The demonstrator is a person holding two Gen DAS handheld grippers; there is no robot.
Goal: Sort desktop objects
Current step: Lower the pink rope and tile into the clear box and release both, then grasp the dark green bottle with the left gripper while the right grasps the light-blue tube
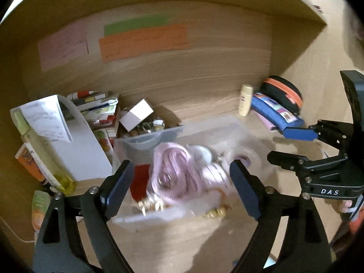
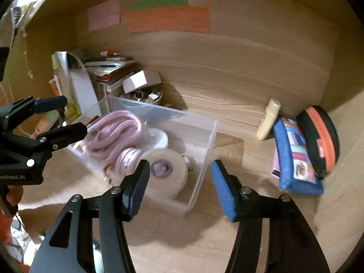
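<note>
Round white case, right view only

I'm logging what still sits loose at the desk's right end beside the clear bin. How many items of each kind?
Cream bottle: 1
Blue patterned pouch: 1
Black-and-orange zip case: 1
Pink flat item under the pouch: 1
Total: 4

White capital letters reading "DAS" are showing on the black body of the right gripper, seen from the left wrist camera. In the right wrist view, white lettering ending in "Robot.AI" is running along the black body of the left gripper, its beginning cut off at the picture's edge. Handwriting is showing on the pink, green and orange paper notes stuck on the wooden back wall, too blurred to read.
</note>
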